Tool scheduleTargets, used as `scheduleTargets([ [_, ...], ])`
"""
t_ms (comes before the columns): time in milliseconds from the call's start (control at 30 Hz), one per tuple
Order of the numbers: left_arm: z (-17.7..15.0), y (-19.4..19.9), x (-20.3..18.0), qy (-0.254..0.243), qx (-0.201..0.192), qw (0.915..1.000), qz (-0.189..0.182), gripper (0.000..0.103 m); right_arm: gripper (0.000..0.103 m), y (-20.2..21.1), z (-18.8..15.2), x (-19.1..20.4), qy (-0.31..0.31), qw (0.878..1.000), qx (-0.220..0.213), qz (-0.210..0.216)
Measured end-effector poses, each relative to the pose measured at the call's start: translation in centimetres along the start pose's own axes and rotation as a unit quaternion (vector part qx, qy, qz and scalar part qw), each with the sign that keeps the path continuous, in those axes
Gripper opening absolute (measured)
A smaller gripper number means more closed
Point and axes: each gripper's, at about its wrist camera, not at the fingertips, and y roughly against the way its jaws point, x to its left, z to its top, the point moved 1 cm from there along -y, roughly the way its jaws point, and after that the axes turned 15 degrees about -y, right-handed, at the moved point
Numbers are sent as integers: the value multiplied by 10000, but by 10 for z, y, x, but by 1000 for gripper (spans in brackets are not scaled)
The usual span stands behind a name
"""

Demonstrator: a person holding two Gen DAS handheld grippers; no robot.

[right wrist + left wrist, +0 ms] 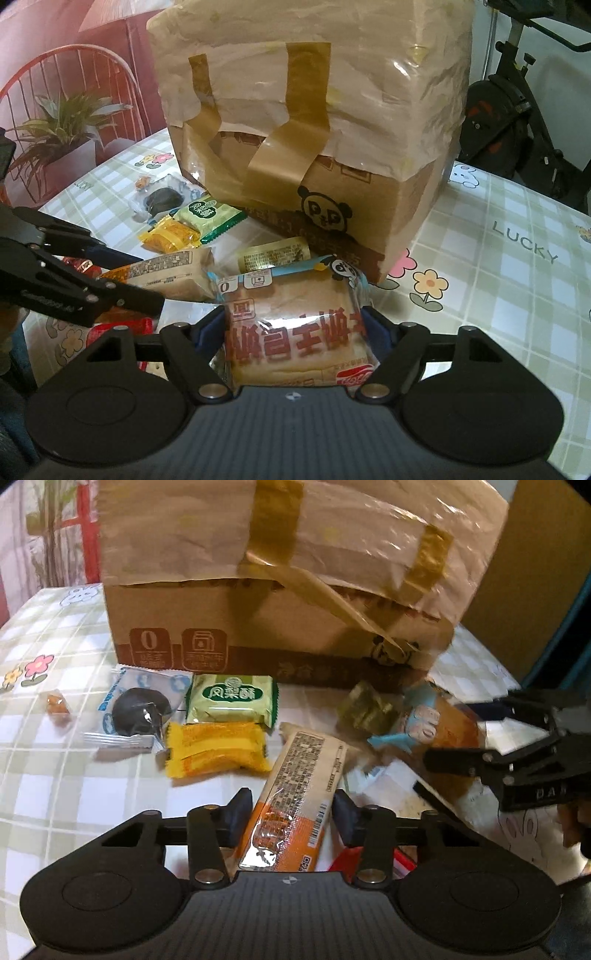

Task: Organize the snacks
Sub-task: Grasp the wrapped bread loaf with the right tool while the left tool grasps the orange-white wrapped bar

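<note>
The left gripper (291, 818) straddles an orange snack bar (295, 805), pads just beside its sides, grip uncertain. The right gripper (295, 332) clamps a bread packet (295, 328). Both lie on the checked tablecloth (55, 775) before the taped cardboard box (277, 627), near 2 small packets, green (232, 701) and yellow (218, 751).

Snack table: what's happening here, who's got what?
A person with two handheld tools is sorting snacks in front of a taped cardboard box. The left tool straddles a long orange-and-beige snack pack, its fingers not visibly pressing it. The right tool brackets a wrapped bread pack, fingers at both sides. Other snacks, like the green pastry pack and yellow pack, lie on the checked tablecloth.
</note>
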Motion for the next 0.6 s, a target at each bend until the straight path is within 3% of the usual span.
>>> scheduleTargets([
  [267, 1, 0, -1, -62, -36, 10000, 6, 46, 78, -2, 0, 1, -77, 10000, -18, -48],
  [600, -13, 50, 17, 378, -501, 9978, 214, 40, 76, 12, 2, 3, -59, 9999, -51, -97],
])
